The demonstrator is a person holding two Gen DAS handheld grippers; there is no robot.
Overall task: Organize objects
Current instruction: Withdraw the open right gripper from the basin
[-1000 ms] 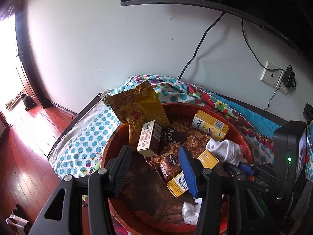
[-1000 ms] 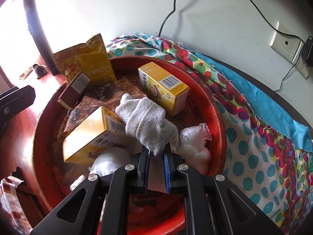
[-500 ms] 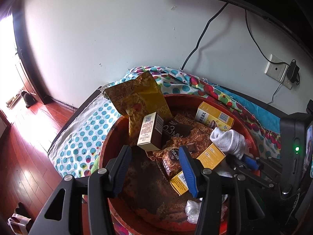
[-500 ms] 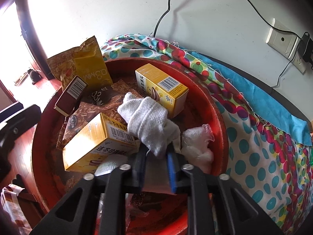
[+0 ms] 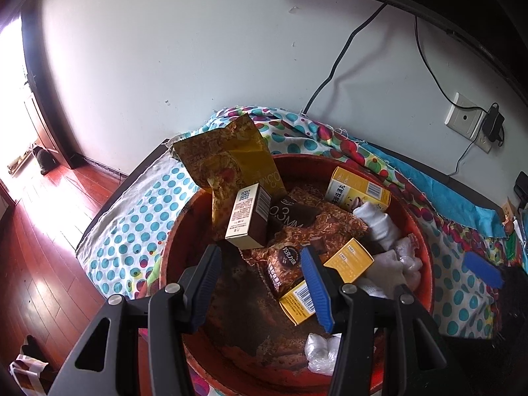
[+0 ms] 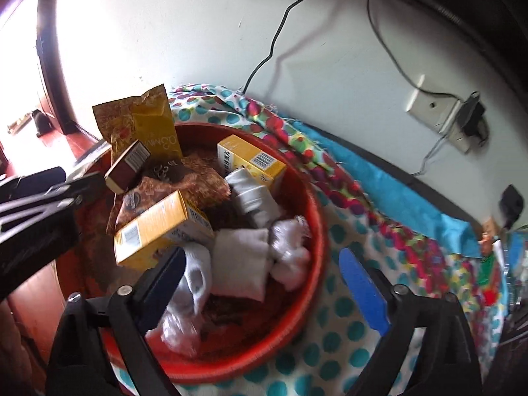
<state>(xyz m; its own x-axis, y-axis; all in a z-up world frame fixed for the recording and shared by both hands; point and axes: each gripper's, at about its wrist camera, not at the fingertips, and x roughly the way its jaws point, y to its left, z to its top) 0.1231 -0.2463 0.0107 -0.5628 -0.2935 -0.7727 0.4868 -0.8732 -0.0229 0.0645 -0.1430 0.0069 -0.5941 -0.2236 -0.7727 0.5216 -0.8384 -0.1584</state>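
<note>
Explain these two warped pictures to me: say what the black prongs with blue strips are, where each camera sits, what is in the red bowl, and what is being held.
The prongs are handheld two-finger grippers, one per hand, each carrying a fisheye camera looking along its fingers. The left gripper and right gripper are both open and hold nothing. Below them a red bowl sits on a polka-dot cloth. Inside lie yellow boxes, a brown box, snack bags, rolled white socks and crumpled clear plastic.

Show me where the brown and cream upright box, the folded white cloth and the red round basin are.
brown and cream upright box (image 5: 247, 217): left wrist view, its printed cream face.
folded white cloth (image 6: 239, 265): right wrist view, middle of its flat fold.
red round basin (image 6: 318, 227): right wrist view, its right rim.
</note>
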